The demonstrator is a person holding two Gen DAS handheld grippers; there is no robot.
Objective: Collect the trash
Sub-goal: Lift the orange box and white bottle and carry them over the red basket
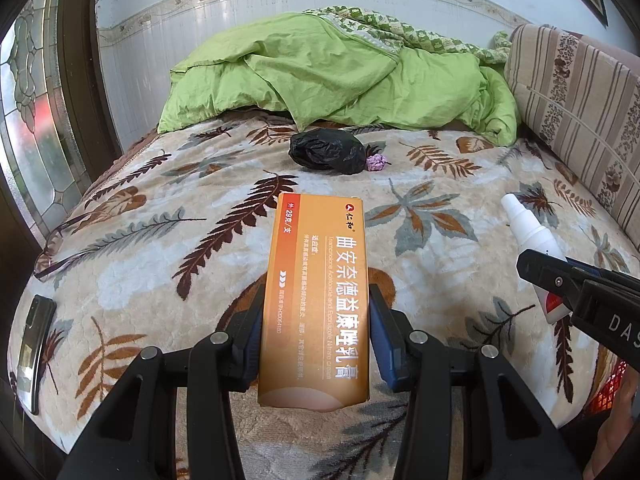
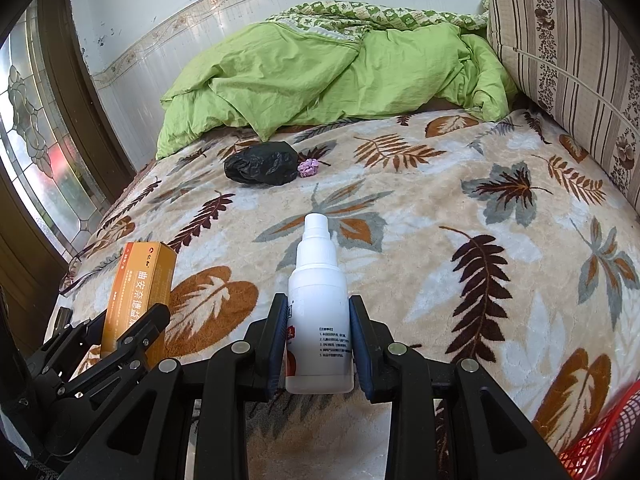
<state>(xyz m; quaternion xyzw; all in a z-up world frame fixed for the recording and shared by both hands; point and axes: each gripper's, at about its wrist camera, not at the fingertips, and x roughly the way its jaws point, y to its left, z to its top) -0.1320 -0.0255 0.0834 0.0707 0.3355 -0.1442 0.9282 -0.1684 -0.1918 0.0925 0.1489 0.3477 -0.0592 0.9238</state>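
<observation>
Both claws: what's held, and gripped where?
Left claw clamps the orange box by its long sides, near end. Right claw clamps the white spray bottle by its lower body.

Left gripper (image 1: 316, 320): 2 blue-padded fingers (image 1: 382, 340) clamped on both long sides of an orange medicine box (image 1: 316, 300), box pointing toward the far edge of the bed, held above the leaf-print blanket (image 1: 160, 240). Right gripper (image 1: 560, 280) enters from the right edge, gripping a white spray bottle (image 1: 528, 228), nozzle pointing away. Black plastic bag (image 1: 326, 151), crumpled, lies near the blanket's far edge; a purple wad (image 1: 377, 163) touches its right side. Green duvet (image 1: 340, 76) is heaped along the far edge. Striped cushion (image 1: 580, 120) runs along the right edge. Dark phone (image 1: 34, 352) lies at the near-left corner.
</observation>
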